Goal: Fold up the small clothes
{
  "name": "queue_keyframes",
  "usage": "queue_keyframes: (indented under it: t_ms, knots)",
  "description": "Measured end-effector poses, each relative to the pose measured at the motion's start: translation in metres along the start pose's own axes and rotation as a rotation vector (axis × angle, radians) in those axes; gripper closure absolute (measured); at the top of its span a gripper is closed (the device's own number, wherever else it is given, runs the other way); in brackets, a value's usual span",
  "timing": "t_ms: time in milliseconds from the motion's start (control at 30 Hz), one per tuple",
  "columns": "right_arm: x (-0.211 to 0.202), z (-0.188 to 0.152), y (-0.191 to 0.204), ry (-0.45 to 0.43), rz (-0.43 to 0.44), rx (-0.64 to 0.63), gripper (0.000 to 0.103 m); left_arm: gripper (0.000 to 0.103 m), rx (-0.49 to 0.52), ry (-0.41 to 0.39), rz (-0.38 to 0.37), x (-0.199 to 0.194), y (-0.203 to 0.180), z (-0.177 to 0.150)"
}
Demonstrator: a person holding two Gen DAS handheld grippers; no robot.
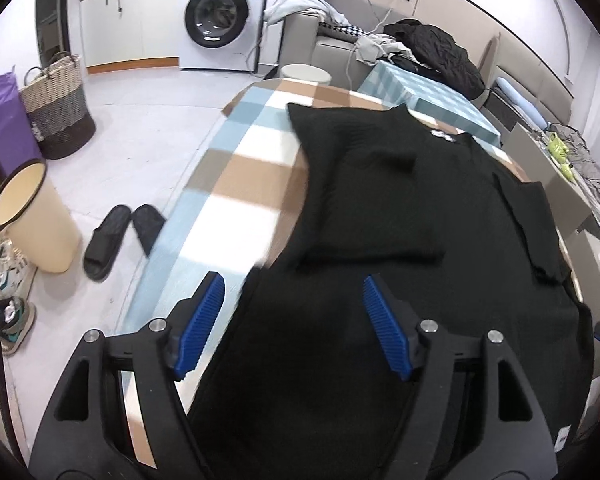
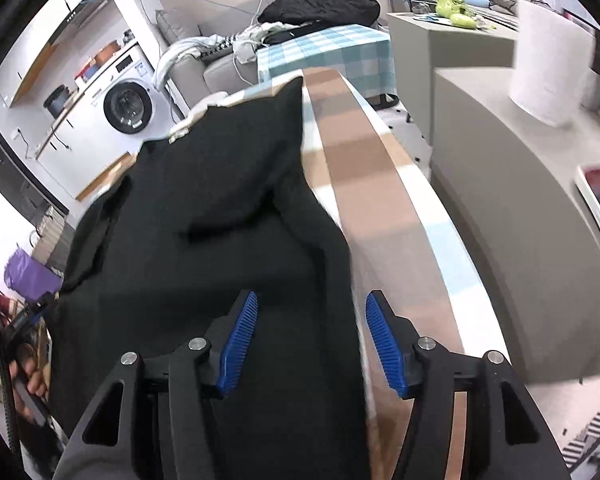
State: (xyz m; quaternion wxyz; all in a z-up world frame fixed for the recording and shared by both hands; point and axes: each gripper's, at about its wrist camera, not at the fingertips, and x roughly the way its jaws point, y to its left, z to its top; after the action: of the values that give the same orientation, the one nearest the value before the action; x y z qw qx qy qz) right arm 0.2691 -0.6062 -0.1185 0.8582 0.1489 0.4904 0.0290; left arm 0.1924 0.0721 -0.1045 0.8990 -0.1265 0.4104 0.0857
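Lying flat beneath both grippers' parted jaws: black garment (image 1: 380,200), ungripped.

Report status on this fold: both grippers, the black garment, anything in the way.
Left gripper open, nothing held. Right gripper open, nothing held. Black garment flat on checked tablecloth, both sides folded inward. No obstruction on the cloth.

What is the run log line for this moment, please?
left tongs open | right tongs open | black garment flat, released

Bright even indoor light, strong fisheye warping, dark corners, slight motion blur
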Motion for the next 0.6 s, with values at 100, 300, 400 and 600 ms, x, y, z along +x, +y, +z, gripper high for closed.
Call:
queue_keyframes:
  t_ms: [100, 300, 400, 600]
  knots:
    - [-0.007, -0.025, -0.009, 0.019, -0.007, 0.008, 0.045, 0.033, 0.001, 0.008, 0.03, -0.009, 0.012, -0.02]
    - [-0.011, -0.059, -0.013, 0.041, 0.015, -0.019, 0.047, 0.033, -0.042, 0.041, 0.063, -0.017, 0.037, -0.052]
    - [-0.008, -0.063, -0.008, 0.034, 0.028, -0.05, 0.082, 0.033, -0.055, 0.051, 0.043, -0.016, 0.041, -0.059]
    - [0.004, -0.034, -0.002, -0.018, 0.016, -0.105, 0.098, 0.033, -0.02, 0.059, 0.018, -0.019, 0.029, -0.068]
